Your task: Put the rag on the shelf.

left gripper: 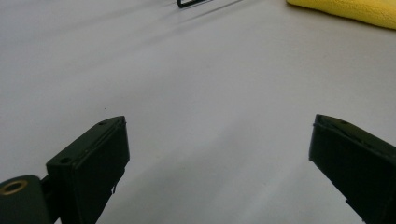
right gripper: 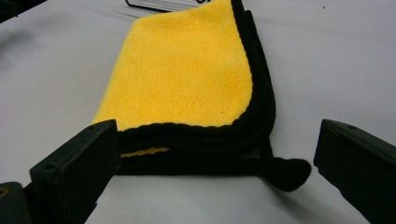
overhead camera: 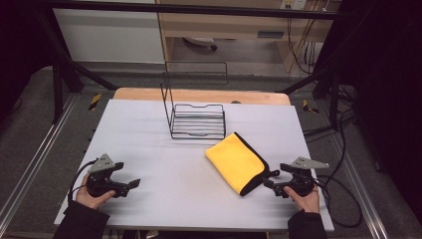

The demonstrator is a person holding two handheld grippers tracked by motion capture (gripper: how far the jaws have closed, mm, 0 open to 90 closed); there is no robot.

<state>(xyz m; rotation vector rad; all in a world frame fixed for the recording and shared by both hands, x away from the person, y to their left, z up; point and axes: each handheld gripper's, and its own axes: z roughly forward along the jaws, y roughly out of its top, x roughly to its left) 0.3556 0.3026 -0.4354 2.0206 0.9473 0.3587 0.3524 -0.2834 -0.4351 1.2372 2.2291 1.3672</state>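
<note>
White desk [overhead camera: 164,174] on a grey carpeted floor. Left tool [overhead camera: 130,184], well left of the yellow cloth [overhead camera: 234,160], stood open over bare desk. An empty black wire rack [overhead camera: 196,121] stood just behind the cloth. Right tool [overhead camera: 271,179], open, flanked the cloth's near black-edged corner without gripping.

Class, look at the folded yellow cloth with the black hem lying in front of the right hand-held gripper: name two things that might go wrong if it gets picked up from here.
1. The folded yellow microfibre cloth with black hem lies in stacked layers; the open right hand-held gripper may pinch only the top layer, so the cloth could unfold when lifted.
2. The small black hem loop sticks out at the corner; a grab there alone would probably let the cloth dangle and swing.
</note>
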